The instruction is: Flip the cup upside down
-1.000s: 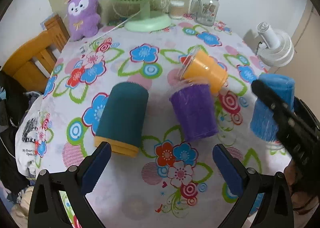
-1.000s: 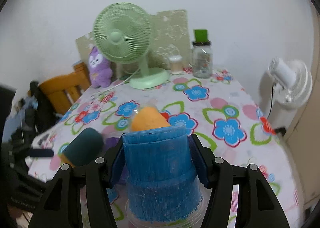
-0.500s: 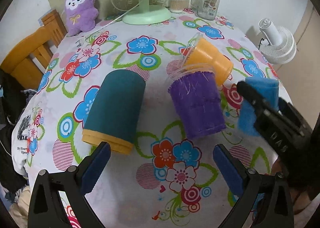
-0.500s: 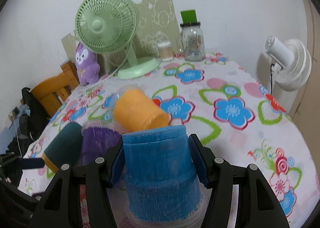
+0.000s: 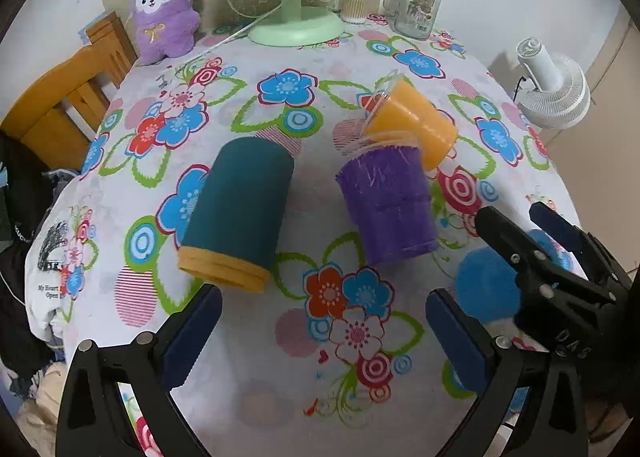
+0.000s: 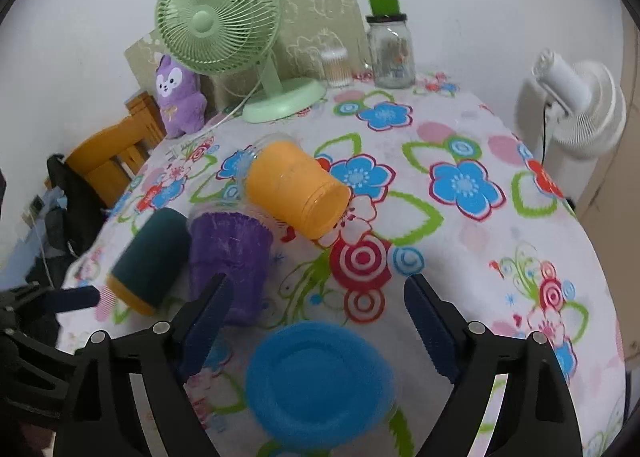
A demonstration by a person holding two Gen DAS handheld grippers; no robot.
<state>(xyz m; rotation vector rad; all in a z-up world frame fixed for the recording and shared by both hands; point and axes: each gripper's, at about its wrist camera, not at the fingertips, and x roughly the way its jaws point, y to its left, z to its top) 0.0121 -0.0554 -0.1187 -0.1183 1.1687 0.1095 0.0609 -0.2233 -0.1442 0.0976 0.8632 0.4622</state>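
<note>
A blue cup (image 6: 320, 381) stands upside down on the flowered tablecloth (image 6: 472, 241), base up, below my right gripper (image 6: 316, 309), which is open above it with its jaws apart on either side. It also shows in the left wrist view (image 5: 490, 289), partly behind the right gripper (image 5: 532, 233). A purple cup (image 5: 388, 201), an orange cup (image 5: 416, 125) and a teal cup with a yellow rim (image 5: 240, 213) lie on their sides mid-table. My left gripper (image 5: 320, 325) is open and empty near the front edge.
A green desk fan (image 6: 224, 29), a purple plush toy (image 6: 178, 97), a glass jar with a green lid (image 6: 390, 49) and a small cotton-swab container (image 6: 336, 67) stand at the back. A white fan (image 6: 576, 105) stands off the right edge. A wooden chair (image 5: 60, 109) is at the left.
My right gripper lowered the blue cup onto the table, opened and let it go. The cup now stands free, base up. My left gripper has hardly moved.
</note>
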